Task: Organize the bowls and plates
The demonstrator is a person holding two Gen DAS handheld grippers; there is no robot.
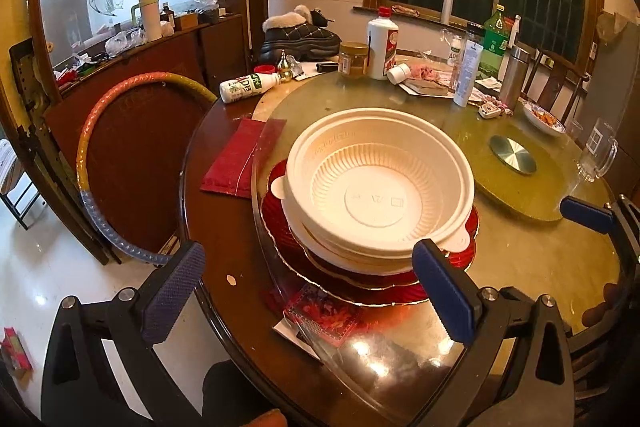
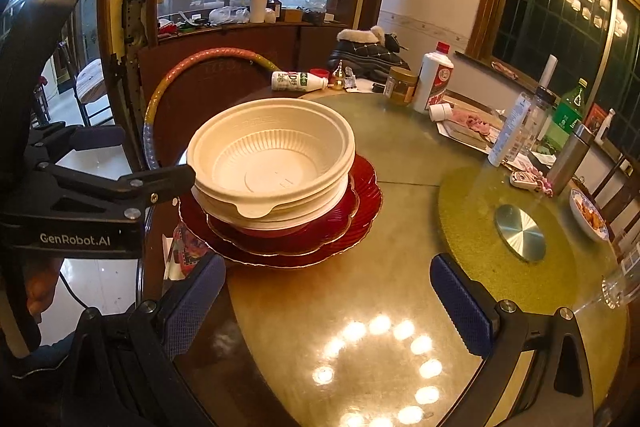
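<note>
Stacked at the near edge of the round glass-topped dining table (image 2: 360, 307): nested cream ribbed plastic bowls (image 1: 380, 183) atop scalloped red gold-rimmed plates (image 2: 356, 211), seemingly gathered into one pile to tidy the setting. Left gripper (image 1: 316, 291) spread wide, holding nothing, with the stack at twelve o'clock between and just beyond its blue pads; one pad (image 1: 444, 291) near the bowl rim, contact impossible to confirm. Right gripper (image 2: 328, 303) likewise released and empty, well apart from the stack at eleven o'clock. Beyond, at one o'clock: green lazy-Susan mat (image 2: 472, 251), white liquor bottle (image 1: 382, 43), other clutter.
</note>
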